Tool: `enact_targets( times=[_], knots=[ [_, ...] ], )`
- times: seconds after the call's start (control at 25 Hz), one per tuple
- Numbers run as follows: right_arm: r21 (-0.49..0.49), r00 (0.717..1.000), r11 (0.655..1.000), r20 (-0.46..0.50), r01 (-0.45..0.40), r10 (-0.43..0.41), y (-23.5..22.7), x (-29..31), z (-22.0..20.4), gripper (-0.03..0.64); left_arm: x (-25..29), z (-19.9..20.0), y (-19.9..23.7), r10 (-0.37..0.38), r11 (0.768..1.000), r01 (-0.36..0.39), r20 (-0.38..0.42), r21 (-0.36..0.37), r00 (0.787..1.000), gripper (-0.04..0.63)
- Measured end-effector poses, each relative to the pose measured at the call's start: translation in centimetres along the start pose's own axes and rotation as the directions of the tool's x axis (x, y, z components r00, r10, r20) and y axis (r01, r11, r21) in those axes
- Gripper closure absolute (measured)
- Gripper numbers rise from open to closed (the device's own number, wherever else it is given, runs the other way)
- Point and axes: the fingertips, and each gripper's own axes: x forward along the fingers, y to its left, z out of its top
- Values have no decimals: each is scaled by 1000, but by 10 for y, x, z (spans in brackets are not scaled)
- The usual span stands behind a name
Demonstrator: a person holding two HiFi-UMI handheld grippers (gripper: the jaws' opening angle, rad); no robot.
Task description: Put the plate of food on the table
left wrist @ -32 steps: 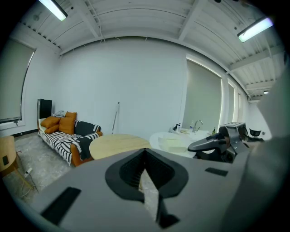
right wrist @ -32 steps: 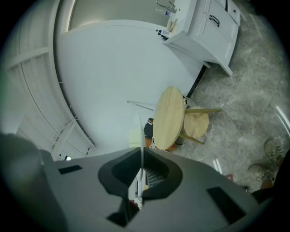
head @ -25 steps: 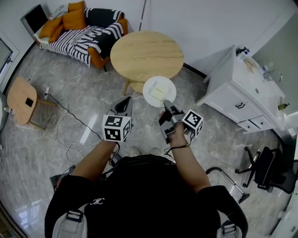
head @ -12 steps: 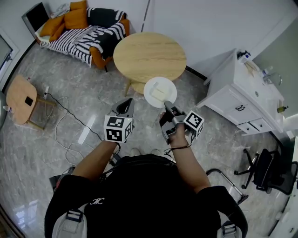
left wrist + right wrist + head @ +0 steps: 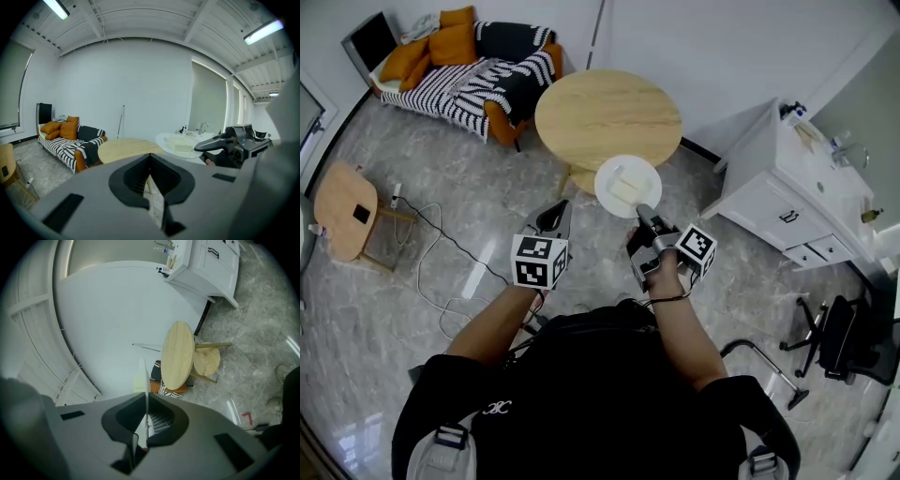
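Right tongs [image 5: 643, 213] pinch the plate [image 5: 609, 192] at its six o'clock rim; it looks stiff, breakable and tip-prone. The worktop [image 5: 607, 112] waits at twelve. Left tongs [image 5: 555, 210] closed, empty.

The person wears a black short-sleeved shirt [image 5: 581, 394] with a small white logo [image 5: 495, 407] and grey buckled shoulder straps [image 5: 441, 450].

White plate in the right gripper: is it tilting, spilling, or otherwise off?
Nothing stands out. The round white plate sits level, clamped by its rim in the right gripper, with the pale block of food resting on it and nothing spilled.
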Motion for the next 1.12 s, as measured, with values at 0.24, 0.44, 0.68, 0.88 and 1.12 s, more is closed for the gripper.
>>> enact_targets(
  times=[0.24, 0.44, 0.68, 0.88, 1.12],
  knots=[
    [1, 1000, 1000, 4, -14, 14, -1, 7, 0, 598, 5, -1, 6, -7, 1000, 8, -4, 20, 1000, 588],
    [7, 1000, 1000, 2, -15, 15, -2, 24, -1, 598, 10, 0, 21, -4, 999, 5, -10, 37, 1000, 588],
    [-4, 999, 999, 24, -41, 41, 6, 44, 15, 598, 25, 5, 37, 1, 999, -1, -9, 52, 1000, 588],
    [8, 997, 999, 55, -53, 53, 4, 58, 39, 598, 47, 8, 46, 5, 998, -4, -10, 56, 1000, 588],
    [-4, 999, 1000, 37, -15, 15, -5, 81, 63, 598, 79, 10, 53, 13, 999, -12, -22, 37, 1000, 588]
  ],
)
